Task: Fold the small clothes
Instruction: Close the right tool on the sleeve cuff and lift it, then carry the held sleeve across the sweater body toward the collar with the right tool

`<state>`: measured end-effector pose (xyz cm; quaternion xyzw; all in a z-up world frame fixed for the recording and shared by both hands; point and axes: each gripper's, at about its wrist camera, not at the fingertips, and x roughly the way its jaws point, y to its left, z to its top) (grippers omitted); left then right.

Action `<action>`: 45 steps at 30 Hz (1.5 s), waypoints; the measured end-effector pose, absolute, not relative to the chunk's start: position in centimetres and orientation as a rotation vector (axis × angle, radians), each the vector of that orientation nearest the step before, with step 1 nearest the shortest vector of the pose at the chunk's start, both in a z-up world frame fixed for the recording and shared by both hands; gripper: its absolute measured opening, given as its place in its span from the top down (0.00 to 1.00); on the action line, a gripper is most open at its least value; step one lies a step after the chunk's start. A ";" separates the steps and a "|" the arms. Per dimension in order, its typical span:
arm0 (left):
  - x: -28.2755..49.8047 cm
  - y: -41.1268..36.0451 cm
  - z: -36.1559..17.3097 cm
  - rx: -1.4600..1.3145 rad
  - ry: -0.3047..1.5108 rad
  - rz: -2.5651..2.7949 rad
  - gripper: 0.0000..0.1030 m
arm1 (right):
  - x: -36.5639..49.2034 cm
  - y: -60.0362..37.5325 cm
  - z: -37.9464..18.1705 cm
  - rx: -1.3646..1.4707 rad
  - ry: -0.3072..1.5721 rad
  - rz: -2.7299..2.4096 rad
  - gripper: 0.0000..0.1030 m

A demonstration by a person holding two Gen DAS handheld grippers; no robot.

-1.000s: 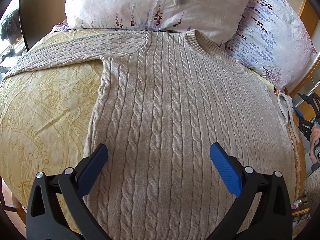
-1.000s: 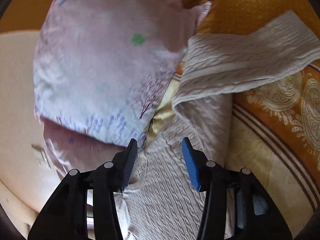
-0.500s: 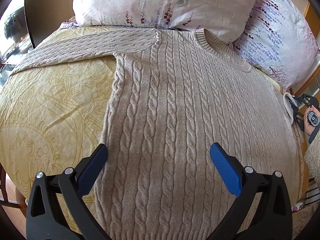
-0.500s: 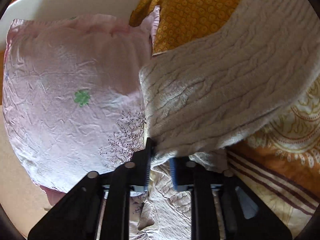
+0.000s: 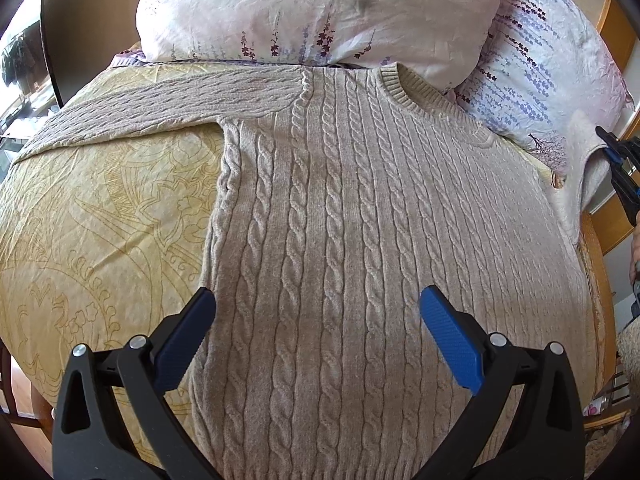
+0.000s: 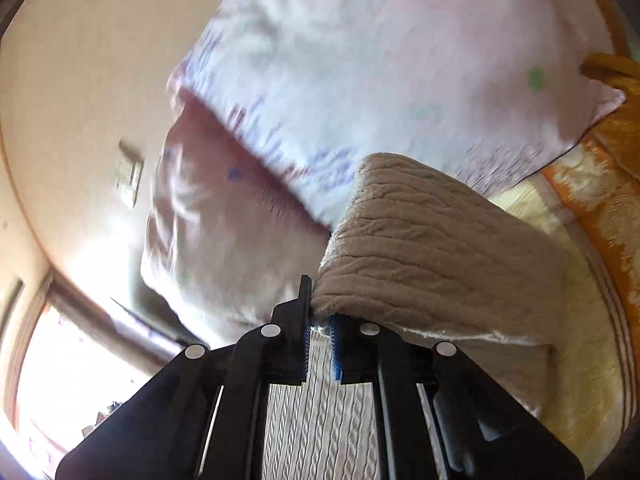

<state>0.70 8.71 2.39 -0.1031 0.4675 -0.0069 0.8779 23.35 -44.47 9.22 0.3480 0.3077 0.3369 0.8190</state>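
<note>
Now right gripper (image 6: 320, 334) pinches sweater (image 5: 360, 240) sleeve (raised) — left gripper (image 5: 316, 328) wide.

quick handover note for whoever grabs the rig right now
Right tongs: shut on the sleeve of the sweater, lifted off the bed near the pillows.
Left tongs: open, empty, hovering over the sweater's lower body.
Sweater lies flat on the bedspread, other sleeve spread out.
Done: sleeve gripped.
Left: fold both sleeves in, then fold the body.

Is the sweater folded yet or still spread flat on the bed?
Mostly spread: the sweater body and one sleeve lie flat on the bedspread. The right tongs, shut on the other sleeve, hold it raised.
</note>
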 end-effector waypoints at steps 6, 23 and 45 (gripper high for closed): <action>0.9 8.6 2.6 -0.223 0.966 -0.033 0.02 | 19.5 -33.9 3.5 0.480 0.944 0.755 0.91; -0.3 11.7 2.7 -0.275 0.947 0.013 0.02 | 20.3 -45.4 -1.0 1.063 0.907 0.397 0.50; -0.7 13.7 3.0 -0.301 0.917 0.030 0.02 | 22.1 -33.3 2.4 1.262 0.884 0.784 0.91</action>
